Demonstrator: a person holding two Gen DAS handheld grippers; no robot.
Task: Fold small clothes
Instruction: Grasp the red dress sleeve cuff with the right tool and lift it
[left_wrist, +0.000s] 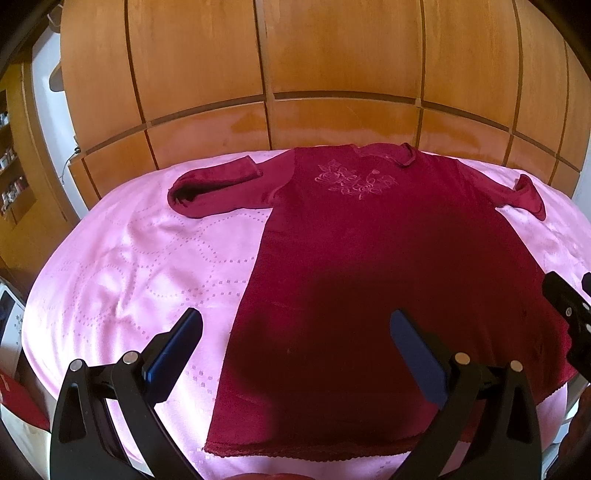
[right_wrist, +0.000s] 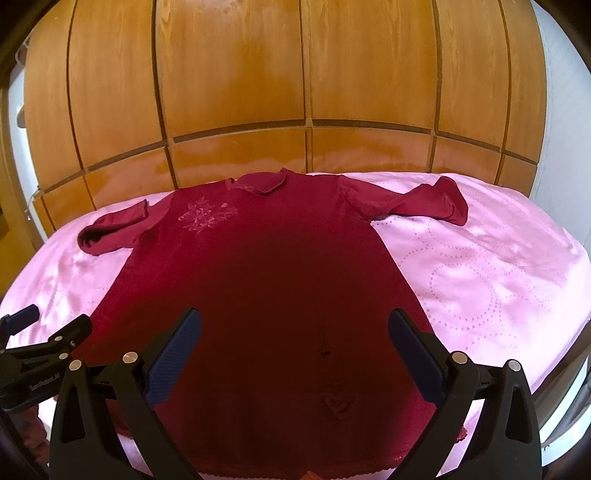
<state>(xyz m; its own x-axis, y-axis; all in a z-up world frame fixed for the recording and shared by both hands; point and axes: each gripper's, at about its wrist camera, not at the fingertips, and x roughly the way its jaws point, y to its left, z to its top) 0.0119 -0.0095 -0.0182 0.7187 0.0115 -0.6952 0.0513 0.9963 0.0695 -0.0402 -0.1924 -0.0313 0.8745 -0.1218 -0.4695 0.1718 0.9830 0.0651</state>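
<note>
The dark red top lies flat on the pink bed, neckline toward the wooden wardrobe, hem nearest both gaping, empty jaws; only the left wrist view shows shelves.

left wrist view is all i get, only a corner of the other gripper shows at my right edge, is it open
observer: Yes, the right gripper is open, jaws wide apart over the lower part of the red shirt, holding nothing.
operator: the sleeve on that side, how does it lie
observer: The sleeve stretches outward on the pink bedspread, its cuff crumpled.
operator: any wrinkles near the hem
observer: A small puckered crease sits just above the hem, between the jaws.
</note>
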